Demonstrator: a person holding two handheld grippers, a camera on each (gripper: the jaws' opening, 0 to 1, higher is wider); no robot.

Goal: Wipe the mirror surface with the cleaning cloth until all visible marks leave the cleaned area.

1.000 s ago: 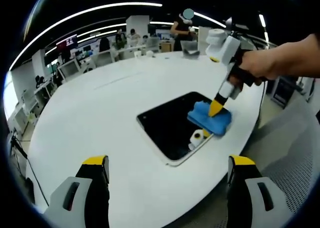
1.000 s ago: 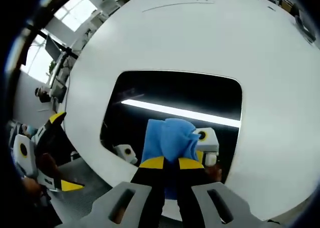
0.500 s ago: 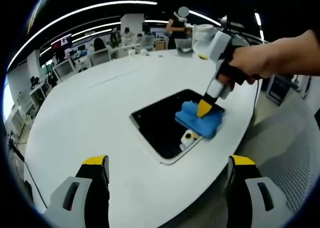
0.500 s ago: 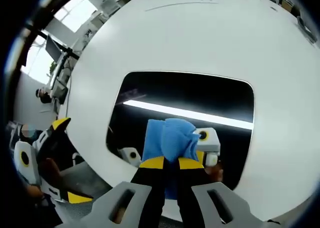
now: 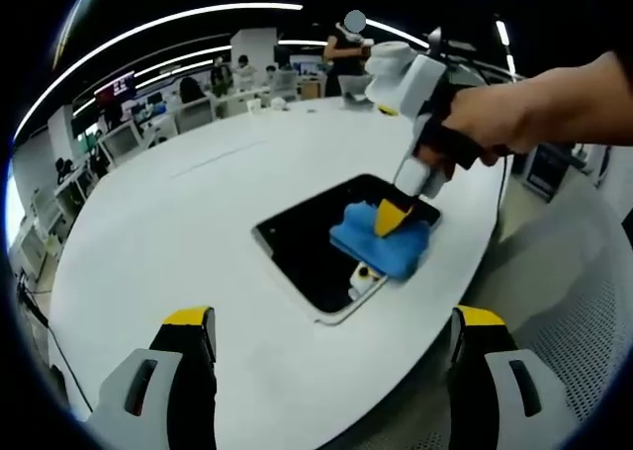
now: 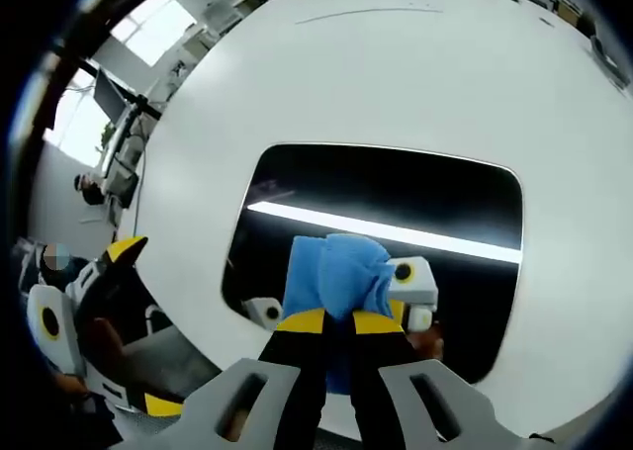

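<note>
while the blue cloth (image 6: 331, 277) sits bunched in the right gripper (image 6: 336, 321), whose jaws are clamped on it, it presses on the mirror (image 6: 396, 208) lying flat on the white table (image 6: 396, 84). unwiped glass stretches toward 12 and 3 o'clock. the left gripper (image 5: 331, 326) hangs spread and empty, well back.

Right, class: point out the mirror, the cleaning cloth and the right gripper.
mirror (image 6: 396, 198), right gripper view, dark glass.
cleaning cloth (image 6: 331, 272), right gripper view, bunched blue middle.
right gripper (image 5: 388, 218), left gripper view, yellow tips.
</note>
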